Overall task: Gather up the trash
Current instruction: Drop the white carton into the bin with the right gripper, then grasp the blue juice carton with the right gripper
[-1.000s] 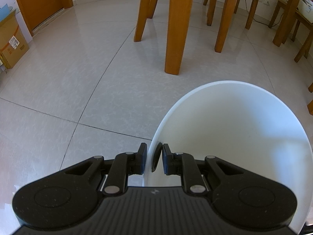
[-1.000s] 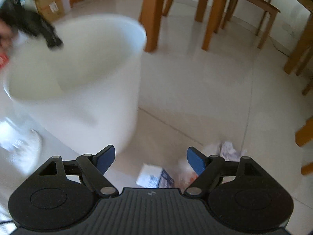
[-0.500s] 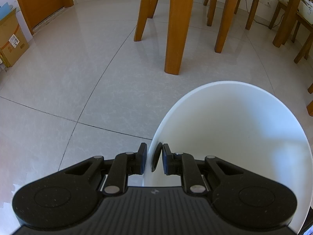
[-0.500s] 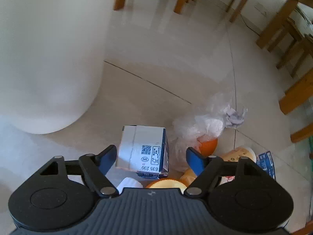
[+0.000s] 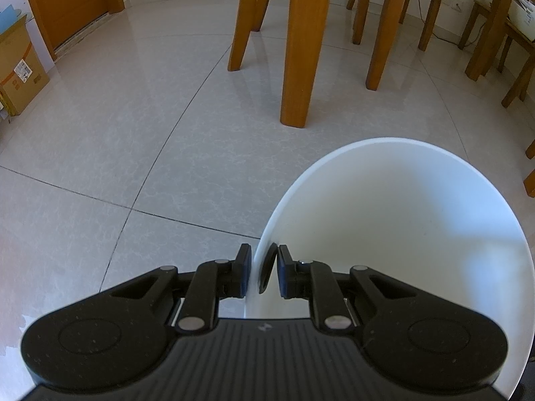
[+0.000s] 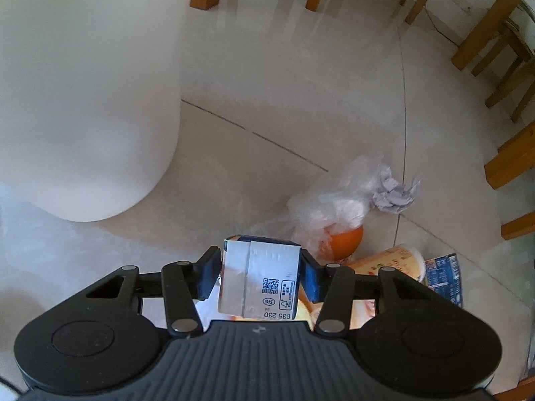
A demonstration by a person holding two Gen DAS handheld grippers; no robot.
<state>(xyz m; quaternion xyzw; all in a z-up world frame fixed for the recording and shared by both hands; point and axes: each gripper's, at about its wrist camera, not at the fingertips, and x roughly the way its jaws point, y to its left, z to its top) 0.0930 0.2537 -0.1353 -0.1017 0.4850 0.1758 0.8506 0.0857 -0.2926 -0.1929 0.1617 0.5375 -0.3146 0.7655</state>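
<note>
Now the right claw [image 6: 260, 275] points down at the floor, closed on the carton [image 6: 259, 279] it merely straddled before; the left claw [image 5: 264, 272] still pinches the bin's rim [image 5: 384, 142].

glossy pale floor tiles [image 5: 140, 107] ahead of the left gripper [image 5: 262, 272]; smooth white plastic bin [image 5: 401, 227] in its matt black fingers. between the right gripper [image 6: 260, 275] pads, a printed paper carton [image 6: 259, 280]; beyond, crinkled clear plastic bag [image 6: 334, 197], varnished wooden legs [image 5: 301, 50].
</note>
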